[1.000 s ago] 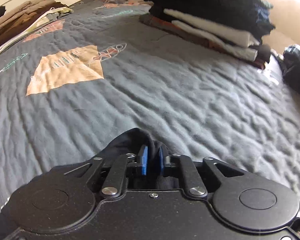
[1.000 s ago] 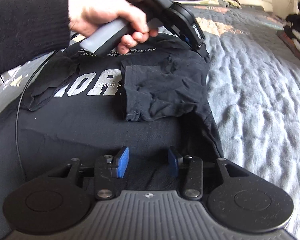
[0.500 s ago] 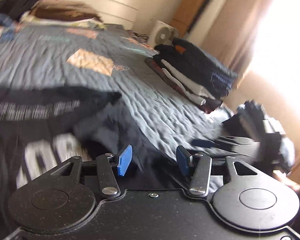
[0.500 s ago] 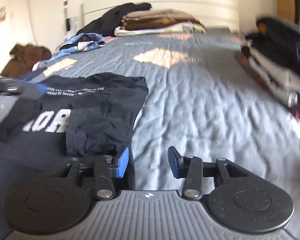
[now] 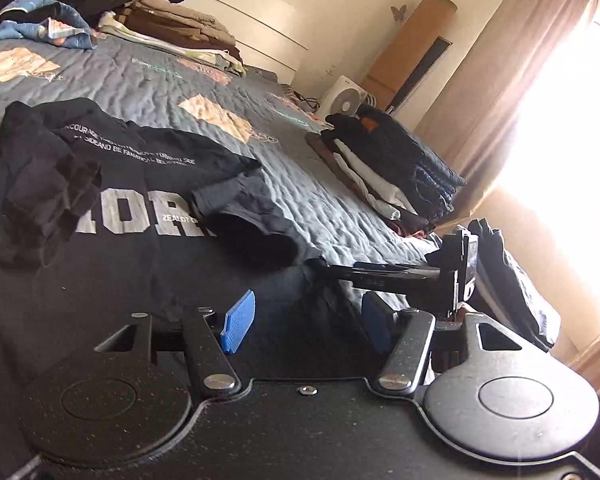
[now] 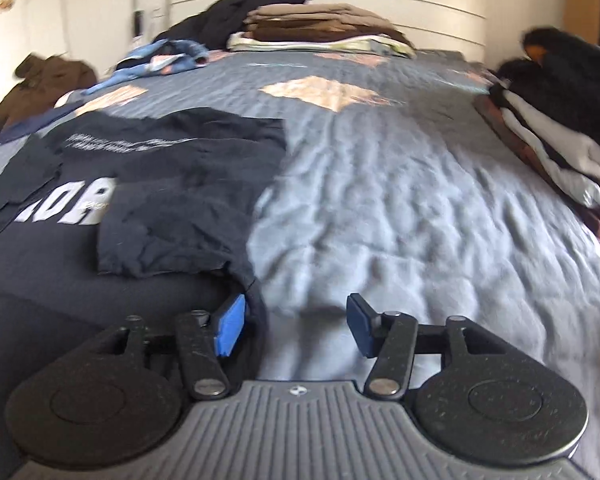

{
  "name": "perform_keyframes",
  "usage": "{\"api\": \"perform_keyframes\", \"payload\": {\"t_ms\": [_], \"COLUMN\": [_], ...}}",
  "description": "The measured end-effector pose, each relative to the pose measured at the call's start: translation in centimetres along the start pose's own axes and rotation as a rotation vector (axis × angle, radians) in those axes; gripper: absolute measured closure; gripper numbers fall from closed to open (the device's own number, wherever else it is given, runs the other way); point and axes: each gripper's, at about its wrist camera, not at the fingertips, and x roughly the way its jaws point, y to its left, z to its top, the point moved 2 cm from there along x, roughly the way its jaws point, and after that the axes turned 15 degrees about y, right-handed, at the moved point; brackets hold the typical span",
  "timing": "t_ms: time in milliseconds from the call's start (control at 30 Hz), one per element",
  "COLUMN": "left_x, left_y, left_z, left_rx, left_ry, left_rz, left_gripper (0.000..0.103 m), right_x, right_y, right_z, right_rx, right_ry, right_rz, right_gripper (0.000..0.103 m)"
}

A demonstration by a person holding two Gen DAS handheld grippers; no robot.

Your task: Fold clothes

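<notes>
Both sleeves of the black T-shirt are laid inward (narrowing it). Left gripper and right gripper are opening, nothing held.

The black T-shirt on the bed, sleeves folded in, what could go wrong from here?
1. The folded right sleeve looks rumpled, so a crease could get locked into the black T-shirt.
2. Both hand-held grippers, left and right, are opening with nothing pinched; closing at the hem might catch the grey quilt too.
</notes>
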Motion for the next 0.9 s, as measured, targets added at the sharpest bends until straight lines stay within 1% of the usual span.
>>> {"api": "perform_keyframes", "payload": {"t_ms": [33,100,133,200,267,300,367,400,467,567,600,667,733,833,900], "left_x": [-0.2,-0.5,-0.6,-0.8,-0.9,-0.9,-1.0,-1.0,-1.0,-1.0,-1.0,-1.2,-1.5,-2.0,-2.4], "left_y": [0.2,0.5,0.7,0.7,0.5,0.4,0.2,0.2,0.2,0.4,0.5,0.8,1.1,1.2,1.1], "left_z": [-0.1,-0.2,-0.3,-0.3,-0.4,-0.4,-0.5,-0.6,-0.6,-0.6,-0.6,-0.5,-0.2,0.0,0.2], "left_rx": [0.001,-0.001,-0.002,0.001,0.009,0.013,0.022,0.025,0.028,0.028,0.026,0.027,0.024,0.014,0.011], "left_ry": [-0.003,-0.006,-0.007,-0.011,-0.012,-0.013,-0.014,-0.015,-0.014,-0.012,-0.012,-0.011,-0.015,-0.03,-0.04], "left_rz": [0.0,0.008,0.012,0.019,0.016,0.015,0.012,0.011,0.017,0.027,0.032,0.058,0.064,0.059,0.057], "left_gripper": [0.044,0.044,0.044,0.044,0.044,0.044,0.044,0.044,0.044,0.044,0.044,0.044,0.044,0.044,0.043], "right_x": [0.0,0.3,0.4,-0.2,-1.5,-2.0,-2.3,-2.3,-1.4,1.1,1.6,1.3,0.3,-2.4,-3.6], "right_y": [-0.6,-1.5,-2.0,-3.1,-3.1,-2.8,-1.1,-0.3,1.5,2.5,2.2,1.1,0.2,-0.9,-1.1], "right_z": [-0.3,-0.6,-0.8,-0.8,-0.3,0.0,0.6,0.8,0.9,0.6,0.5,0.5,0.8,2.1,3.4], "right_rx": [0.017,0.037,0.048,0.104,0.121,0.107,0.03,-0.007,-0.075,-0.155,-0.153,-0.101,-0.055,0.054,0.129], "right_ry": [0.001,0.014,0.02,0.01,-0.036,-0.057,-0.071,-0.073,-0.051,0.009,0.022,0.036,0.054,-0.003,-0.078], "right_rz": [-0.017,-0.078,-0.091,-0.019,0.014,0.028,0.057,0.067,0.059,-0.069,-0.079,-0.031,0.013,0.139,0.254], "right_gripper": [0.046,0.046,0.046,0.046,0.046,0.046,0.046,0.046,0.046,0.046,0.044,0.044,0.044,0.044,0.044]}}
